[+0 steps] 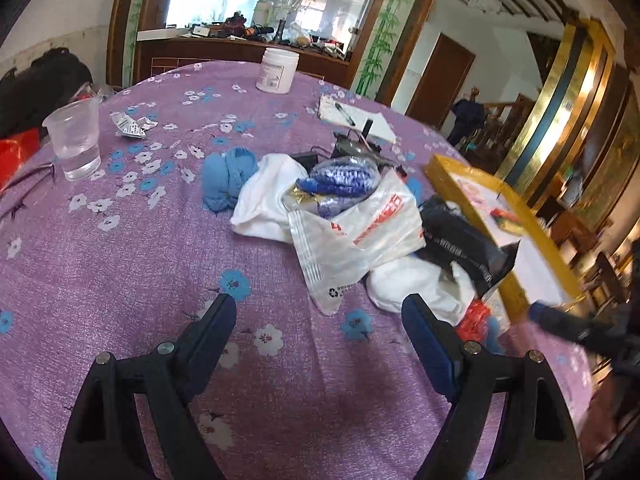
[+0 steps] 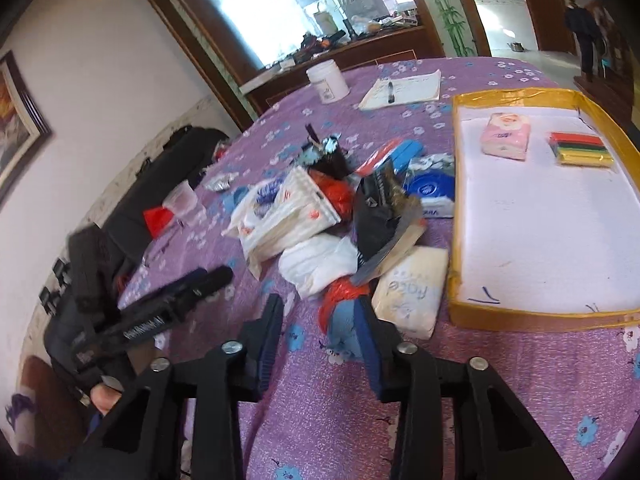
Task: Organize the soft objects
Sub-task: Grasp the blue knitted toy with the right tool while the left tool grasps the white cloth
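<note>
left gripper (image 1: 318,312) fingers spread over bare bench (image 1: 120,264) short of the mid-bench soft pile (image 1: 352,220), right gripper (image 2: 320,312) fingers spread beside a red-and-blue bundle (image 2: 340,308); only the right wrist view shows the yellow-rimmed tray (image 2: 454,200) interior with pink tissue pack (image 2: 506,136) and coloured sponges (image 2: 582,150).

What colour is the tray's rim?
Yellow-gold, with a white inside; the tray shows best in the right wrist view.
</note>
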The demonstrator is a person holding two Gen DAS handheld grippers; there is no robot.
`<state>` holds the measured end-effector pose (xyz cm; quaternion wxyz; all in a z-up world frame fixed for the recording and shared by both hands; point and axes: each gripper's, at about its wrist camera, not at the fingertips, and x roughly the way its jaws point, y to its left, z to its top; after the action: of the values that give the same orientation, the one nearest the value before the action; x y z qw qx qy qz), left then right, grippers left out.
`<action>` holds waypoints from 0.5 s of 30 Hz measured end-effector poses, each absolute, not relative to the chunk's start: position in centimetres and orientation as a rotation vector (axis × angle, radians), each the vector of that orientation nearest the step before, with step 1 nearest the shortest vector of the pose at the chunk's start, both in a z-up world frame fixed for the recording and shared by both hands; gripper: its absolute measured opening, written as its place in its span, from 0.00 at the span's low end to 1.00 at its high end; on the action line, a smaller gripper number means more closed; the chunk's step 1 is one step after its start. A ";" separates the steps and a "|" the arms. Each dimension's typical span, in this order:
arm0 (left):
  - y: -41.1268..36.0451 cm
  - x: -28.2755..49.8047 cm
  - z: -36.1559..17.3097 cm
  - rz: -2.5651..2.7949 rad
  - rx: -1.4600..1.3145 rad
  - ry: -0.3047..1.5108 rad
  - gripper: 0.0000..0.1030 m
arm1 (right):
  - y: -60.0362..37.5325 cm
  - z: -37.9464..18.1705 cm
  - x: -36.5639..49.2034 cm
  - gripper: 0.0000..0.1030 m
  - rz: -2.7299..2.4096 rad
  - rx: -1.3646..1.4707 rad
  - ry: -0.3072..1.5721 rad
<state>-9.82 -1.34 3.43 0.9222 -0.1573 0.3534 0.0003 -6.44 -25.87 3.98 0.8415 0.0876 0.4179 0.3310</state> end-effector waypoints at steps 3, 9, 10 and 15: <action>-1.0 -9.9 3.3 -0.013 -0.340 0.718 0.82 | -24.8 3.1 -6.5 0.33 0.701 0.153 0.904; -1.7 -9.8 3.0 -0.039 -0.318 0.734 0.82 | -22.1 2.2 -6.1 0.33 0.627 -0.007 0.885; -1.7 -9.9 3.0 -0.040 -0.317 0.733 0.82 | -21.5 2.1 -6.1 0.33 0.614 -0.050 0.868; -1.9 -9.9 2.7 -0.063 -0.325 0.752 0.82 | -20.3 1.9 -6.4 0.33 0.530 -0.205 0.824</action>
<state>-9.87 -1.87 2.67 0.9168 -0.1581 0.3654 -0.0306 -6.37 -20.35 1.87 0.8774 -0.0984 0.3949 0.2540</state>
